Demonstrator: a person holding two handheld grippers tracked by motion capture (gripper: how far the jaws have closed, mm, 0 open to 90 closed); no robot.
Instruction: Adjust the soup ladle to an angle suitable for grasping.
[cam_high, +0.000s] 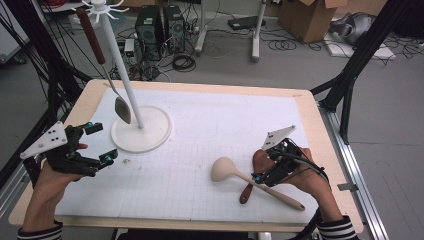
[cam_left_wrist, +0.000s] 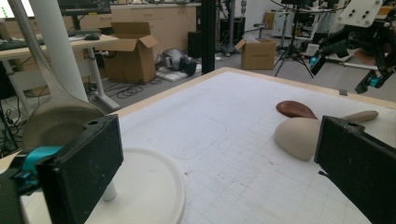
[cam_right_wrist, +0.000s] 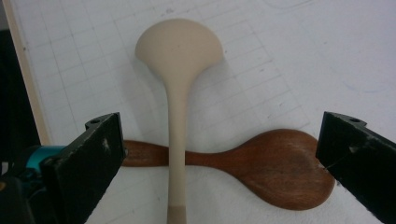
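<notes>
Table (cam_high: 310, 107), wooden rim, covered by a white gridded mat (cam_high: 210, 145). Item one: pale wooden spoon (cam_high: 250, 181), lying near the table's front right corner, bowl toward the middle of the mat, handle running out toward the front right; it lies across item two. Item two: dark brown wooden spoon (cam_high: 246, 192), flat on the mat beneath the pale spoon's handle, the two crossing and touching; in the right gripper view the pale spoon (cam_right_wrist: 176, 84) runs up the centre and the dark brown spoon (cam_right_wrist: 275, 170) lies crosswise under it. Right claw (cam_high: 265, 167): held in the person's right hand (cam_high: 310, 180) directly over the crossing, jaws spread wide to either side of both spoons, gripping nothing. Left claw (cam_high: 102, 145): held in the left hand (cam_high: 47, 180) near the table's left edge, jaws apart and empty, just in front of the stand. Item three: white stand (cam_high: 142, 131), round base near the back left corner with an upright pole. Item four: metal spoon (cam_high: 122, 109) with a reddish-brown handle, hanging from the stand's top, bowl down beside the pole.
</notes>
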